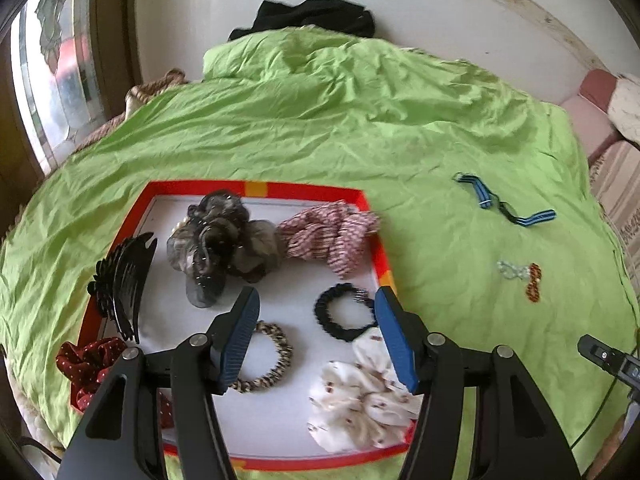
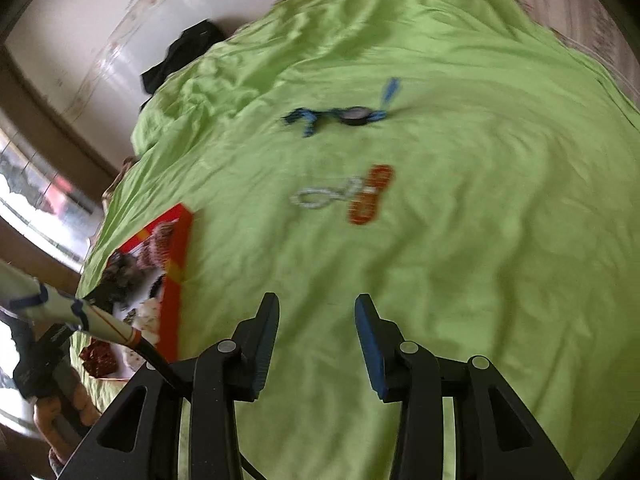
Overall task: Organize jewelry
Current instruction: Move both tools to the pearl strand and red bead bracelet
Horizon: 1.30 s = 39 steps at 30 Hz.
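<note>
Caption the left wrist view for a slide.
Open left gripper over red-rimmed white tray of fabric scrunchies on a green sheet.

Both the left gripper [image 1: 316, 340] and the right gripper [image 2: 316, 350] have black plastic arms with round silver screws. Their fingers [image 1: 394, 338] carry blue ribbed pads.

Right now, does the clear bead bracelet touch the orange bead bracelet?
Touching. The left wrist view shows the clear bead bracelet meeting the orange bead bracelet without green between.
</note>
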Available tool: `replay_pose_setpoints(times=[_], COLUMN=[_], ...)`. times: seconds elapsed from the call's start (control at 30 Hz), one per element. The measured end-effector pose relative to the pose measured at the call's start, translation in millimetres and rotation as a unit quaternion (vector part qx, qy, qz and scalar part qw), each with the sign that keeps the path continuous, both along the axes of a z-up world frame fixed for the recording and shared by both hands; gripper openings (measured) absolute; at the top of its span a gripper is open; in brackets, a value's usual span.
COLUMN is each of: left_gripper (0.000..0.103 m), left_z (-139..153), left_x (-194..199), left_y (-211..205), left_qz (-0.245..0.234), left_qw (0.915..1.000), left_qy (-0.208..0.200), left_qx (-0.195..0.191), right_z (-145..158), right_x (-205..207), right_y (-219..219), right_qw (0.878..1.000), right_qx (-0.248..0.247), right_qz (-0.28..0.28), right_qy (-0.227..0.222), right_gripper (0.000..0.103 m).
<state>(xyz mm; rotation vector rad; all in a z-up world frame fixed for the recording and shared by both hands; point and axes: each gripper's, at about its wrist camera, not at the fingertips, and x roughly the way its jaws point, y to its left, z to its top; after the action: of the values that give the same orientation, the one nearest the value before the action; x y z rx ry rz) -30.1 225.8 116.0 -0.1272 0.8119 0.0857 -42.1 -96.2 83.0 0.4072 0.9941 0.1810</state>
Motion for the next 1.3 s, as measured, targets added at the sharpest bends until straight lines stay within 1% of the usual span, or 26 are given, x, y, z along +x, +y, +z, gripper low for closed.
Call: replay_pose_setpoints(times=[0.2,0.37,0.5,0.6,0.77,0.93,1.03,1.2,1.3], left_gripper=[0.061,0.061,0.061,0.061,0.061,0.061,0.061,0.061,0.061], left_z=[5,7,6,4,-4,-11,-13,-18,-22], left_x=[-16,-36,-56,-65,-69,-61,-58,-52,-46], left_y=[-28,-50,-63,-74,-92,-108,-119,-134,-140], left_qz=[-0.026,-0.044,-0.055,-0.061,-0.073,-0.080,-0.087,-0.097,-0.100], left_qw=[0.9994,0.9985,0.9982,0.9979,0.9973,0.9964,0.9958,0.9946,0.9939], left_qy=[-0.020,-0.031,-0.026,-0.019,0.005,0.025,0.029,0.036,0.043], left_qx=[0.011,0.009,0.000,0.000,0.002,0.002,0.008,0.015,0.021], right_z=[-13,-20,-28,-35,-46,-51,-51,-50,-50], right_x=[-14,-23,-24,-22,-14,-1,13,53,78], right_y=[-40,-64,-78,-87,-94,-98,-96,-80,-66], right_qw=[0.999,0.999,0.998,0.997,0.997,0.997,0.998,0.998,0.999], right_qx=[0.010,0.024,0.038,0.047,0.058,0.063,0.060,0.056,0.048], right_qz=[-0.033,-0.046,-0.052,-0.054,-0.050,-0.042,-0.034,-0.013,-0.002], right_qy=[0.010,0.009,0.009,0.011,0.014,0.010,0.004,-0.013,-0.016], right_gripper=[0.043,0.043,0.044,0.044,0.044,0.044,0.044,0.044,0.044])
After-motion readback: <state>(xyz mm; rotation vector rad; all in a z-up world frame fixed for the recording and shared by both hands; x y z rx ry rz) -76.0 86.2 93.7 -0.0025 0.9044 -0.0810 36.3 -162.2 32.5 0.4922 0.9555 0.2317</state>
